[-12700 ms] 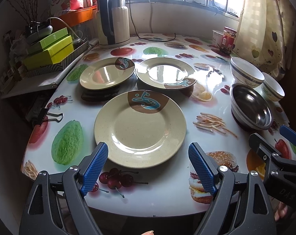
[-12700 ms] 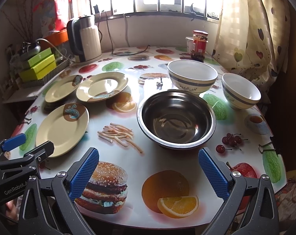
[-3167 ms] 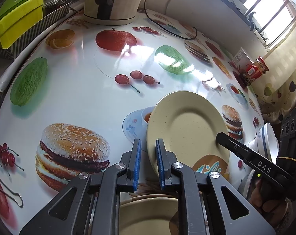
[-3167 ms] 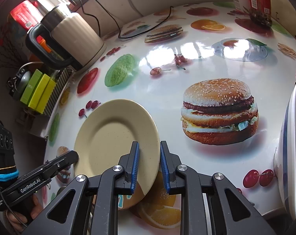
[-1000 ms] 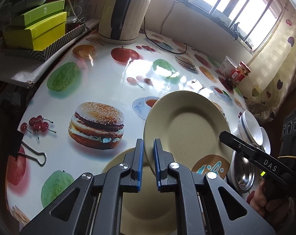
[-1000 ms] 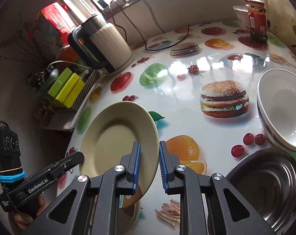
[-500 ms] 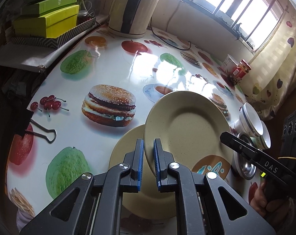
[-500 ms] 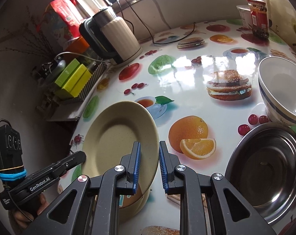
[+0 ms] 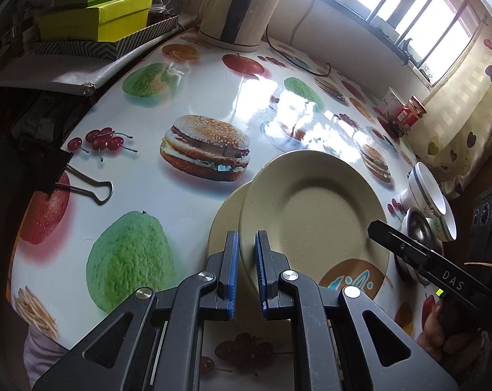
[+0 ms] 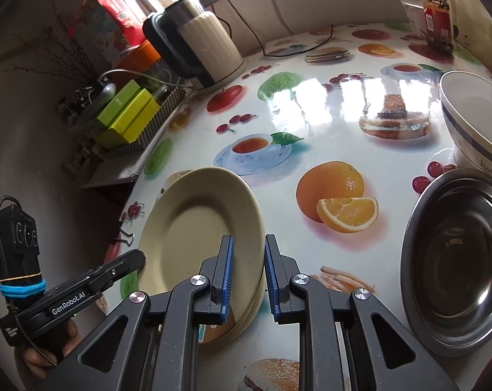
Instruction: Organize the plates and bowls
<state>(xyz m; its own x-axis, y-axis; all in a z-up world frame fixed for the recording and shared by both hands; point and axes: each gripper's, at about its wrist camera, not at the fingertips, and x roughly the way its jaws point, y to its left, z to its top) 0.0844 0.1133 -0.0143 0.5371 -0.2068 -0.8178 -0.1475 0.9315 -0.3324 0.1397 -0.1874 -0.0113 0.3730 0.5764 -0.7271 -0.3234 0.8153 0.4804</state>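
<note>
Left wrist: plate [image 9: 314,215] rim sits between left gripper [image 9: 245,273] pads.
</note>
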